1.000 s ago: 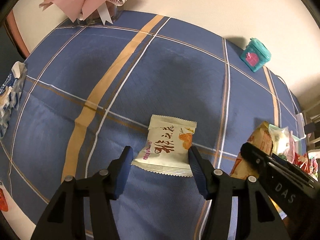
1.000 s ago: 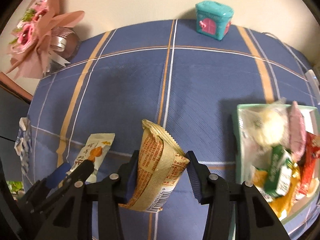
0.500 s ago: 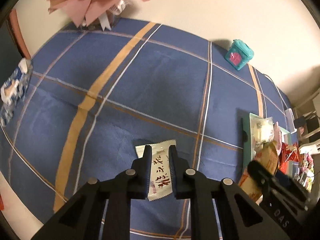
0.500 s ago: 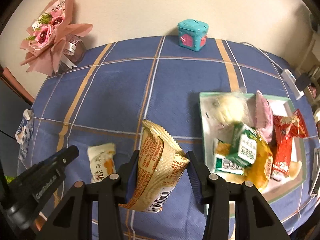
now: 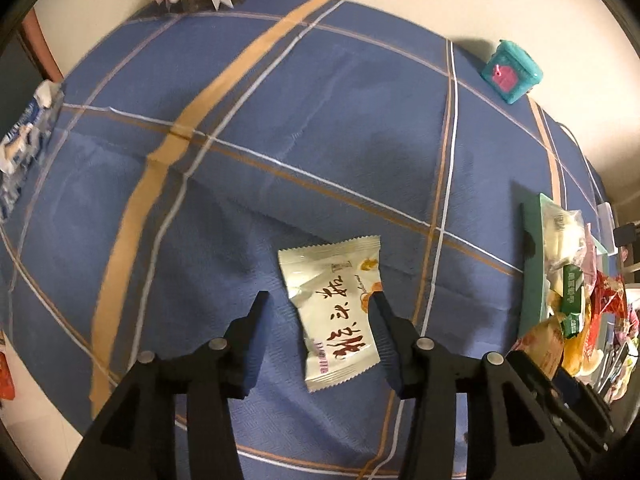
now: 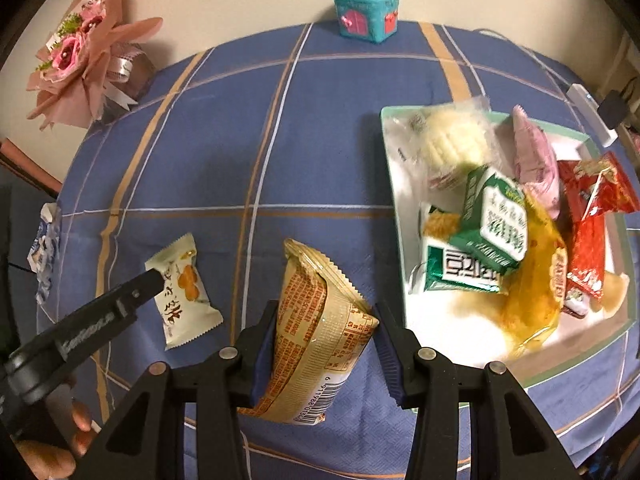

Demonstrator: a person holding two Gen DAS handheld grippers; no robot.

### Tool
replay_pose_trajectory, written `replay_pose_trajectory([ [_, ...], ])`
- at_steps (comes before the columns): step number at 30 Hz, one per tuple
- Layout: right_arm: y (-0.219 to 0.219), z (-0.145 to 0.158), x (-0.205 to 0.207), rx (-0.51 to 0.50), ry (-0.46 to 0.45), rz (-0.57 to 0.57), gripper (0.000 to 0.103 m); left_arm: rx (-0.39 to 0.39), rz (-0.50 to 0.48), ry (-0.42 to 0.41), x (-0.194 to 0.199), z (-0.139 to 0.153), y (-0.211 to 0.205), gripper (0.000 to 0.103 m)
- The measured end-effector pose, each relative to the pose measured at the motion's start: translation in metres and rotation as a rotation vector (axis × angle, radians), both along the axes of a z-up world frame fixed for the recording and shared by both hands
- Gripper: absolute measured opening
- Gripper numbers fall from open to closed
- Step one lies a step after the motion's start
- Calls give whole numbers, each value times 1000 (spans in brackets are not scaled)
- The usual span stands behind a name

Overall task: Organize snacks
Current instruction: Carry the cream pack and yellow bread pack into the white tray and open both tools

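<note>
Both hand-held grippers point steeply down at the worktop [image 5: 320,128], which is covered in a blue checked cloth. My right hand-held gripper [image 6: 324,344] pinches a tan snack bag [image 6: 316,332] between its pads, holding it upright in the air just left of the tray [image 6: 616,332], where a heap of other snacks already lies. My left hand-held gripper [image 5: 318,320] has just been opening its jaws: they now stand spread, with the white snack packet [image 5: 336,308] lying flat on the cloth between them; the right finger seems to touch the packet's edge, the left one stands clear. I judge the packet has slipped out of a pinch or was never properly caught. The risk from here is a second miss: the packet is thin, flat and slick, so closing from this height may only crease or skate it across the cloth. On the right, the tray is crowded, so a bag dropped on the pile could slide off over the rim. The two grippers also work close together and could collide.
</note>
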State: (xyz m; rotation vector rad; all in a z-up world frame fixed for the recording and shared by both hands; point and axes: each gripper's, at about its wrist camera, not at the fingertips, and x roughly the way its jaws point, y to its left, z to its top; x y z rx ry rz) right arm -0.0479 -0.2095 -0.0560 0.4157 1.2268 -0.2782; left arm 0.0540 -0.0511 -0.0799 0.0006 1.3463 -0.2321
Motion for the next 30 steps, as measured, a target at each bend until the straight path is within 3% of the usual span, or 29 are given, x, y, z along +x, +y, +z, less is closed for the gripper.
replay_pose_trajectory([
  [5,-1,-2,1,-9,9,1,48,-21,0,24,5,-9,-6,51],
  [20,-4,-10,8,-7,31,11,48,159,-89,-2,7,-32,-44,58],
  [23,-5,-10,8,-9,29,14,48,152,-89,-2,9,-30,-47,53],
  [30,-8,1,4,-13,5,18,48,99,-89,-27,-1,-10,-47,53],
])
